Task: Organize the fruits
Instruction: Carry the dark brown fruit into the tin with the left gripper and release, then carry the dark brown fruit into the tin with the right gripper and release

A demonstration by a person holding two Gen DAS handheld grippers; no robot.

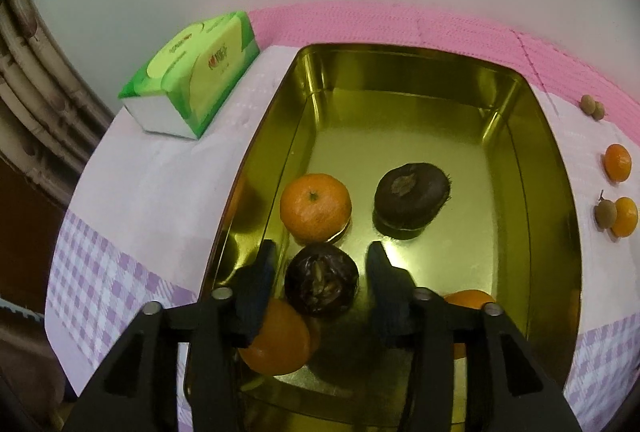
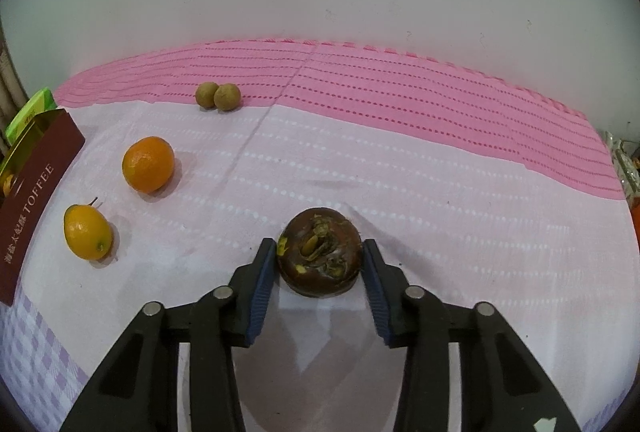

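In the left wrist view a gold tin (image 1: pixel 552 192) holds an orange (image 1: pixel 315 207), a dark brown fruit (image 1: pixel 412 195), a second dark fruit (image 1: pixel 321 280) and two more oranges (image 1: pixel 276 338) (image 1: pixel 468 299) near its front. My left gripper (image 1: pixel 322 260) is open over the tin, its jaws either side of the second dark fruit with gaps. In the right wrist view my right gripper (image 2: pixel 320 256) is shut on a dark brown fruit (image 2: pixel 320 256) that rests on the cloth. An orange (image 2: pixel 148 164), a small oval orange fruit (image 2: pixel 87 232) and two brown longans (image 2: pixel 218 96) lie to its left.
A green tissue pack (image 1: pixel 192 80) stands left of the tin. The tin's red "TOFFEE" side (image 2: pixel 32 208) is at the right wrist view's left edge. A pink mat (image 2: pixel 400 92) runs along the wall behind the white and lilac checked cloth (image 2: pixel 440 200).
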